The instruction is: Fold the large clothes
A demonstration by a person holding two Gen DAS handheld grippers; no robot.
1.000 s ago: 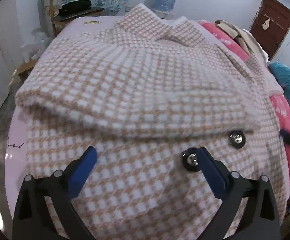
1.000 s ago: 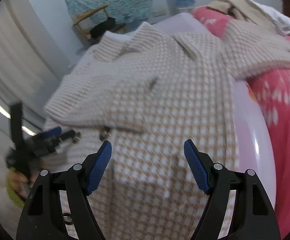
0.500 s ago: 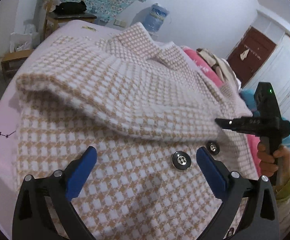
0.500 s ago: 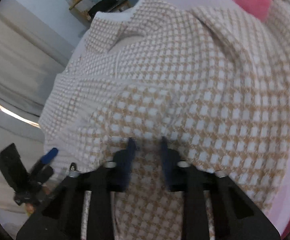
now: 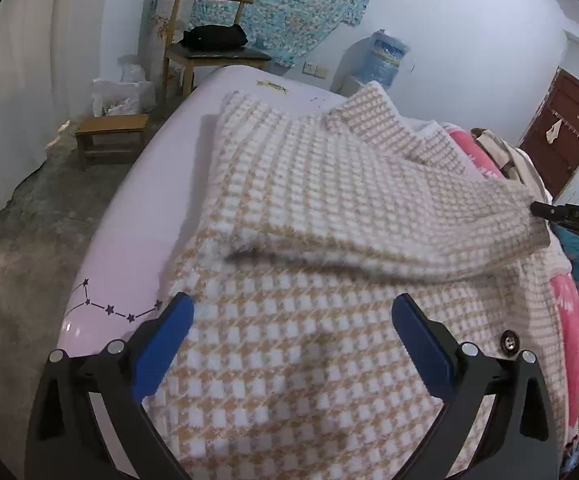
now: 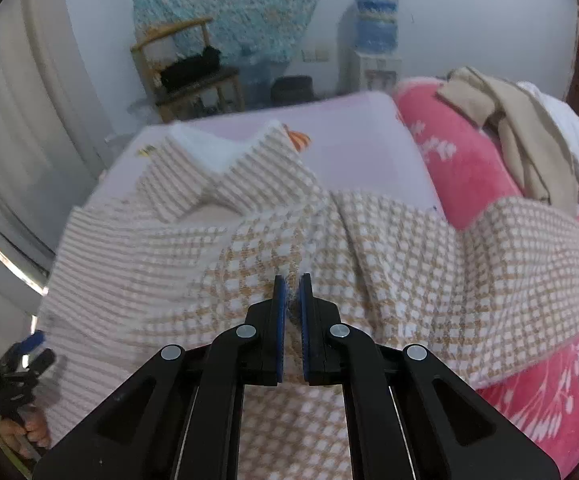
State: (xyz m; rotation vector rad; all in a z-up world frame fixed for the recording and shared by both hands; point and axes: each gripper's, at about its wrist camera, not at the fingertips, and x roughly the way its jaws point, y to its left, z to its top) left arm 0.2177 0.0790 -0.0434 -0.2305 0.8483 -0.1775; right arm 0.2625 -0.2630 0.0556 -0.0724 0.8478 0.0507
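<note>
Our left gripper (image 5: pixel 291 340) hangs with its blue pads spread wide above the lower front of the checked coat (image 5: pixel 309 360), holding nothing, while our right gripper (image 6: pixel 291 300) has just pinched shut on a bunch of the coat's fabric, a sleeve (image 5: pixel 389 220) it seems, which rises off the body of the garment. The coat lies spread across the lilac bedsheet (image 5: pixel 137 216), collar at the far end, a metal button (image 5: pixel 508 340) showing near its right edge. We judge the main risk is the thick knit slipping from so narrow a bite, or the whole coat dragging sideways since the left pads pin nothing down; the fold would then land crooked. The bed is soft and will give under pressure. Around it, from left: a low wooden stool (image 5: pixel 111 136), a chair (image 5: pixel 209 40) with a black item on it, a floral cloth on the wall, a water dispenser (image 5: pixel 381 60), a pink blanket (image 6: pixel 469 160) with heaped clothes, a brown door (image 5: pixel 561 136)
</note>
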